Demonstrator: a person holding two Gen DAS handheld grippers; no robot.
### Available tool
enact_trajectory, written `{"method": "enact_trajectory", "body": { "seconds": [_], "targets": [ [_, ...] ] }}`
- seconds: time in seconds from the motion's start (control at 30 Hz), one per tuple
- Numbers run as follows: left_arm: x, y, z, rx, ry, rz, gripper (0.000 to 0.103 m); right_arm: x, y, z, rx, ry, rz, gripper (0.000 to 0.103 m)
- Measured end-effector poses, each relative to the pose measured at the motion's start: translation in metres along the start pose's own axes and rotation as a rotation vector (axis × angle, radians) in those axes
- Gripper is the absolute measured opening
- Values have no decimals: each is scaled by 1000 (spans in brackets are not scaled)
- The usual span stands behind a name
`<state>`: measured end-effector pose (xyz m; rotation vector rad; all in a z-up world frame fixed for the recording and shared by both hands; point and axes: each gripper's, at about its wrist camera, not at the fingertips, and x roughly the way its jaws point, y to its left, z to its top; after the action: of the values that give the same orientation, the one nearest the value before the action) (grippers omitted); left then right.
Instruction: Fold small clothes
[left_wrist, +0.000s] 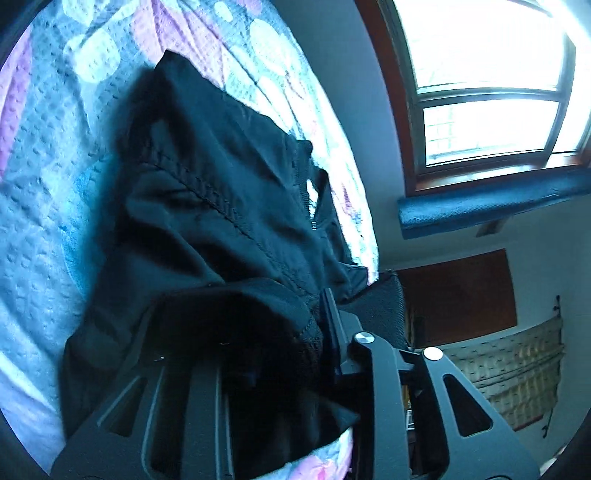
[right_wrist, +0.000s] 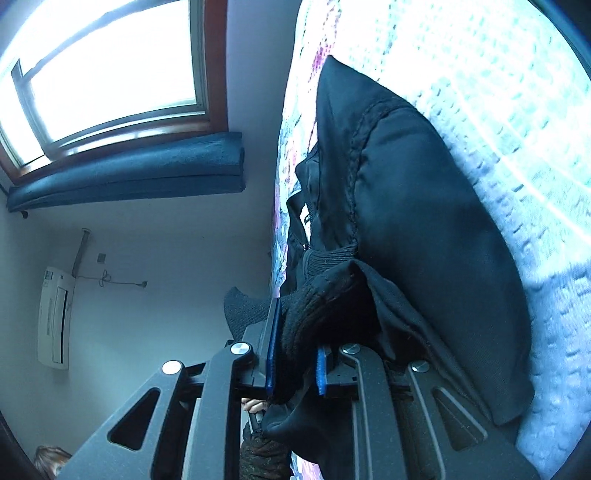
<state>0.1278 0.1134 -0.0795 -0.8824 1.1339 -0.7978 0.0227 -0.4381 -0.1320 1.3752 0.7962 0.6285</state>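
A small black jacket of smooth woven cloth with ribbed knit trim (left_wrist: 221, 192) lies stretched over a quilted bedspread printed in pale blue, pink and white patches (left_wrist: 44, 177), and both tools have hold of its near edge. The left gripper (left_wrist: 321, 332) has its dark fingers buried in a bunched fold of the jacket, with cloth draped over the left-hand finger so that only the right-hand one shows plainly; the jaws look closed down tight on the fabric. From there the garment runs away up the bed, a stitched seam crossing it on a slant. In the right wrist view the right gripper (right_wrist: 295, 354) pinches a thick wad of the ribbed knit hem between its blue-edged pads (right_wrist: 272, 354), the jaws held narrowly apart only by the cloth between them. The black jacket (right_wrist: 424, 221) rises straight ahead of those fingers against the bedspread (right_wrist: 517, 110), its rounded padded body to the right and its zip and collar opening to the left. Beyond the bed's edge stand a bright window with a reddish wooden frame (right_wrist: 110, 74), a dark blue cushioned ledge (right_wrist: 129, 181) under it, and a white air-conditioning unit (right_wrist: 55, 317) on the wall.
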Motion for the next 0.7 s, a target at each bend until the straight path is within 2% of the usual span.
{"method": "enact_trajectory", "body": {
  "seconds": [0.07, 0.13, 0.17, 0.23, 0.27, 0.33, 0.43, 0.57, 0.7],
  "targets": [
    [-16, -1, 1, -8, -32, -15, 45, -1, 1, 2, 2, 0, 3, 24],
    [-36, -1, 4, -12, -96, -3, 58, -7, 2, 3, 5, -13, 20, 36],
    [-49, 1, 5, -6, -133, 16, 60, -10, 2, 3, 2, -19, 25, 39],
    [-65, 5, 7, 16, -158, 60, 60, -18, 11, 2, -31, -32, 12, 54],
    [-69, 5, 6, 33, -162, 106, 61, -23, 19, -1, -76, -33, -18, 57],
    [-72, 0, 4, 89, -157, 154, 61, -27, 43, -6, -216, -40, -142, 60],
    [-61, -20, 4, 235, -148, 239, 66, -28, 74, -14, -415, -60, -337, 61],
    [-27, -49, 11, 426, -92, 309, 75, -16, 88, -10, -540, -34, -412, 61],
    [8, -52, 26, 493, -10, 374, 75, -5, 88, -1, -611, -11, -466, 61]
  ]
}}
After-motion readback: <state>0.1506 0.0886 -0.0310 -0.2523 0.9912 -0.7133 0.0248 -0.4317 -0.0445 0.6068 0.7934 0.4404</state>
